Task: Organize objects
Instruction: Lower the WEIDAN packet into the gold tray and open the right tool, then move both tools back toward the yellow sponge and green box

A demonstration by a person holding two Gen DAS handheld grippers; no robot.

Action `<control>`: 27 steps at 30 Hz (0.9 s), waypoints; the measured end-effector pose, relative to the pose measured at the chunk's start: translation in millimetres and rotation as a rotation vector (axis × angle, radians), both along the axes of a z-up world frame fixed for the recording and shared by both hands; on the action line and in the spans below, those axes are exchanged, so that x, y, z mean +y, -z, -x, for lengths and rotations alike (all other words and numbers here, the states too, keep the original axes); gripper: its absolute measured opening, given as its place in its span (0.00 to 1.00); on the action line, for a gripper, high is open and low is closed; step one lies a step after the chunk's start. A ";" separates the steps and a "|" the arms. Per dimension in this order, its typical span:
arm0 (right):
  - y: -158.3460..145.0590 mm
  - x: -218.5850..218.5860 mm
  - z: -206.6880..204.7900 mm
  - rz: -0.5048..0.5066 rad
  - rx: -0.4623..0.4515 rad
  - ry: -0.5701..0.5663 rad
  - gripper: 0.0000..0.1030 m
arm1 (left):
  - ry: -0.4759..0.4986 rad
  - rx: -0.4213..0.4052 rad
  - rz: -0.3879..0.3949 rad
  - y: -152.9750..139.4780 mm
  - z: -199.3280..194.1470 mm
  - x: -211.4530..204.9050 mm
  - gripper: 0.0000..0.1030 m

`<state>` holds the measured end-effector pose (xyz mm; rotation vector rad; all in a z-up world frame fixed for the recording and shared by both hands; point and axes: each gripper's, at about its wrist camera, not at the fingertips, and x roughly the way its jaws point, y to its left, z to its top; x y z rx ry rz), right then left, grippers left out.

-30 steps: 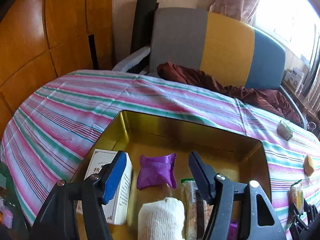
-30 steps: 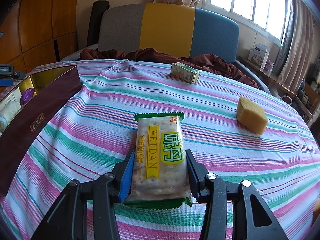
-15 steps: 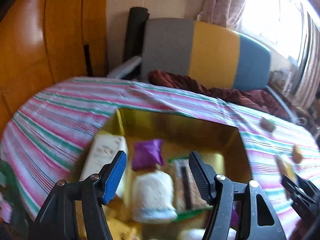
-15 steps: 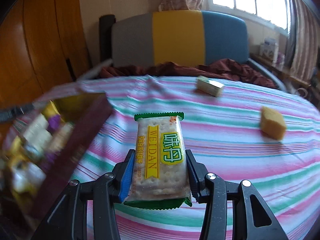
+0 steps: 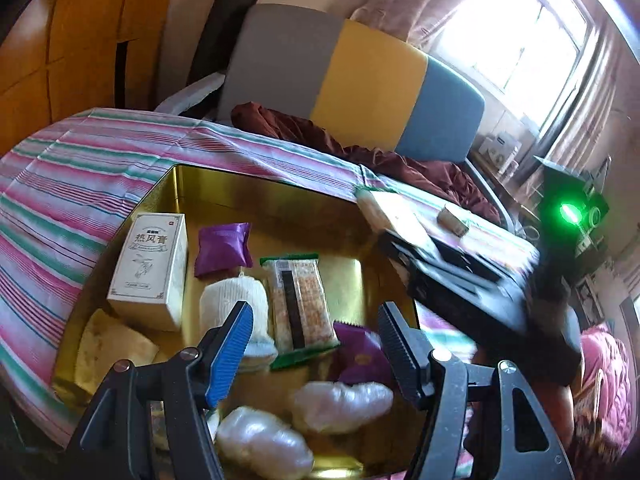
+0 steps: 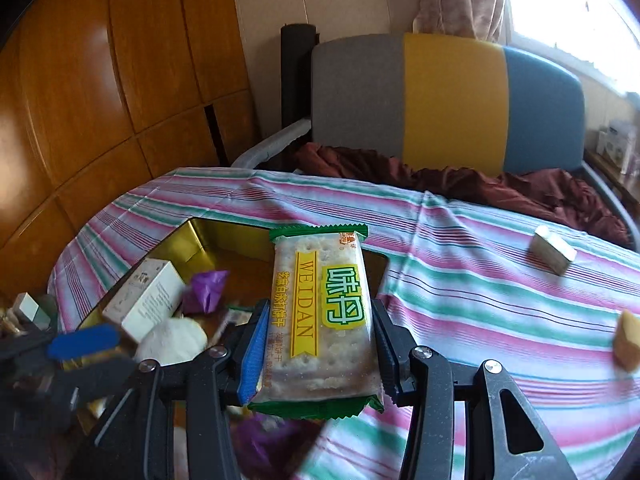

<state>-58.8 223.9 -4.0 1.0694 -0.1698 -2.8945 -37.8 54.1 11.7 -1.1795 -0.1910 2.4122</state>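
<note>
My right gripper [image 6: 320, 344] is shut on a green-edged cracker packet [image 6: 320, 300] and holds it in the air above the right rim of the gold tin [image 6: 224, 236]. In the left wrist view that packet [image 5: 390, 210] and the blurred right gripper [image 5: 404, 236] come in from the right. My left gripper [image 5: 314, 332] hangs open over the tin [image 5: 260, 196] with nothing between its fingers. Inside lie a white carton [image 5: 152, 264], a purple pouch [image 5: 224, 248], a gauze roll [image 5: 234, 308], another cracker packet [image 5: 300, 304] and white puffy packets [image 5: 340, 402].
A small box [image 6: 552, 250] and a yellow cake piece [image 6: 626, 340] lie on the striped tablecloth [image 6: 480, 300] to the right. A grey, yellow and blue chair [image 6: 444, 100] with dark red cloth stands behind the table. Wooden panels line the left wall.
My right gripper has carried the cracker packet up and leftward from the open cloth to the tin. My left gripper drew back and tilted down, so more of the tin's contents show.
</note>
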 end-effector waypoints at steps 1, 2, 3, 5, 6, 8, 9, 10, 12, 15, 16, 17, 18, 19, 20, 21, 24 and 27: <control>1.0 -1.0 6.4 0.008 -0.009 0.001 0.47 | 0.003 0.002 0.015 -1.3 -2.3 -1.0 0.64; 1.8 -2.3 13.4 0.018 -0.021 0.001 0.47 | 0.000 0.006 0.042 -2.1 -4.6 -1.3 0.64; 3.2 -6.2 21.4 0.014 -0.036 0.000 0.47 | -0.001 0.009 0.051 -2.7 -6.3 -3.4 0.64; 7.6 -11.6 29.2 -0.013 -0.054 -0.002 0.47 | 0.000 0.020 0.059 -4.8 -8.7 -6.4 0.64; 10.0 -16.8 33.3 -0.031 -0.062 -0.005 0.47 | 0.000 0.026 0.066 -4.6 -9.9 -7.2 0.64; 15.0 -20.3 38.8 -0.061 -0.079 0.005 0.47 | -0.007 0.044 0.101 -4.8 -11.0 -7.6 0.64; 17.1 -21.0 40.8 -0.066 -0.088 0.012 0.47 | -0.010 0.049 0.117 -5.0 -11.4 -7.4 0.64; 18.9 -20.0 42.8 -0.066 -0.097 0.020 0.47 | -0.014 0.052 0.129 -5.1 -12.2 -7.6 0.64; 23.5 -17.1 44.6 -0.069 -0.112 0.050 0.48 | -0.014 0.047 0.135 -4.7 -11.7 -7.5 0.64; 25.7 -10.6 43.7 -0.052 -0.125 0.067 0.54 | -0.004 0.042 0.145 -1.9 -12.4 -4.7 0.64; 24.7 -9.6 41.6 -0.042 -0.120 0.060 0.55 | -0.003 0.045 0.163 -0.9 -13.0 -2.6 0.64; 22.7 -9.3 38.1 -0.045 -0.112 0.061 0.55 | -0.002 0.047 0.179 -0.1 -13.6 -0.7 0.64; 19.7 -8.9 32.3 -0.050 -0.097 0.060 0.55 | 0.000 0.048 0.193 0.6 -14.3 1.4 0.64; 16.8 -8.7 26.9 -0.053 -0.085 0.056 0.56 | 0.001 0.051 0.208 1.3 -15.0 4.3 0.64; 12.2 -7.4 17.2 -0.060 -0.061 0.049 0.56 | 0.003 0.057 0.224 1.6 -15.1 7.4 0.64; 9.6 -6.5 10.7 -0.069 -0.046 0.049 0.57 | 0.003 0.069 0.248 1.3 -17.4 10.6 0.64; 0.9 2.9 -15.0 -0.093 0.004 0.056 0.61 | 0.006 0.112 0.325 0.9 -21.2 24.7 0.64; -4.0 21.1 -38.7 -0.122 0.031 0.086 0.62 | 0.030 0.154 0.374 -0.6 -27.5 43.2 0.64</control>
